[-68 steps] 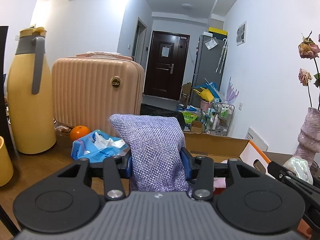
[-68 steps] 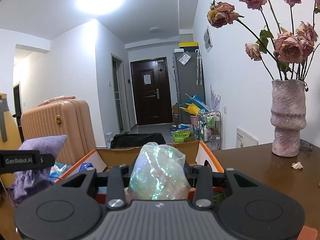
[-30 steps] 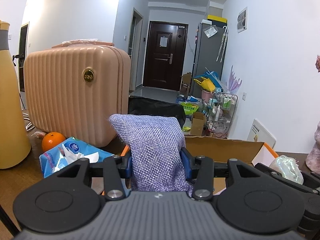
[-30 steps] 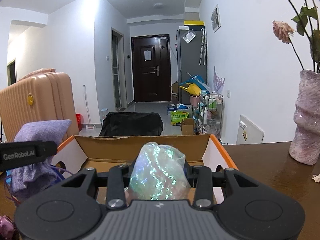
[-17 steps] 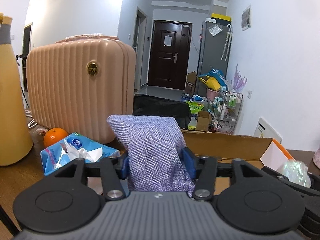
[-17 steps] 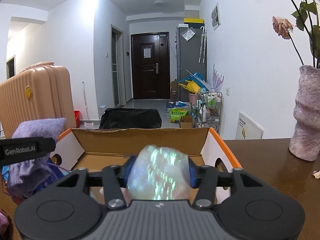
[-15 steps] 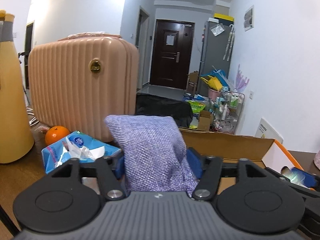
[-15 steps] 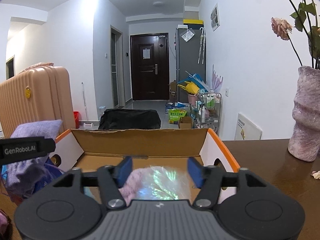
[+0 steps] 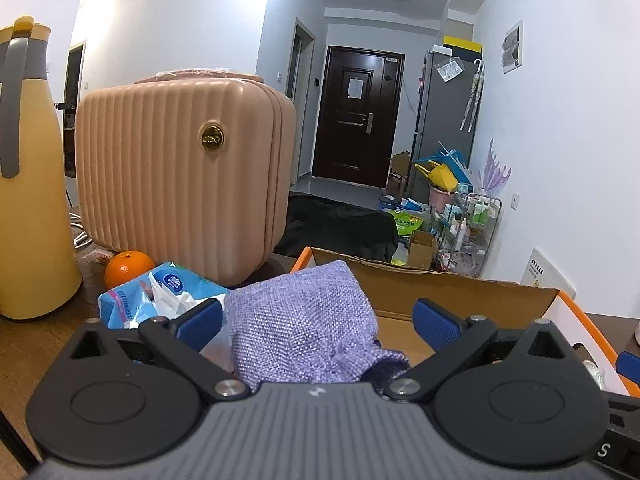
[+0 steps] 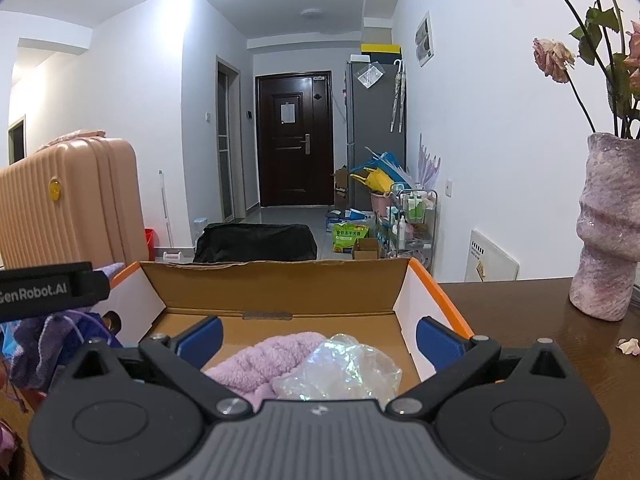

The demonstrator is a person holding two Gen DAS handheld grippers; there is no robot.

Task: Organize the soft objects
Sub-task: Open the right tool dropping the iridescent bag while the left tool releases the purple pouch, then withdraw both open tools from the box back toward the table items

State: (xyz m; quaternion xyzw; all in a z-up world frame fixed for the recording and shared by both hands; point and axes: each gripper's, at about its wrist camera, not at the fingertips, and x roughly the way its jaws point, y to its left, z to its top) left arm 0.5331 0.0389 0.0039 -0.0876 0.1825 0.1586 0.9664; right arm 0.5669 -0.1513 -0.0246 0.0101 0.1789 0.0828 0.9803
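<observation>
My left gripper [image 9: 316,316] has just spread wide; the lilac woven cloth pouch [image 9: 308,328] slumps between its pads over the orange-edged cardboard box's [image 10: 280,284] nine-o'clock rim and may tip outside. My right gripper [image 10: 318,332], likewise just opened, released the iridescent crinkly film bag [image 10: 348,372] inside (safe).

White walls [image 10: 500,152] run down a hallway to a dark brown panelled door [image 10: 294,140], with a tall grey cabinet [image 10: 374,128] beside it on the right. A round ceiling lamp [image 10: 312,13] sits above the grey tiled floor [image 10: 288,218]. A cluttered wire trolley rack [image 9: 472,228] stands against the right wall, and the dark wooden bench [image 10: 532,332] fills the foreground.
</observation>
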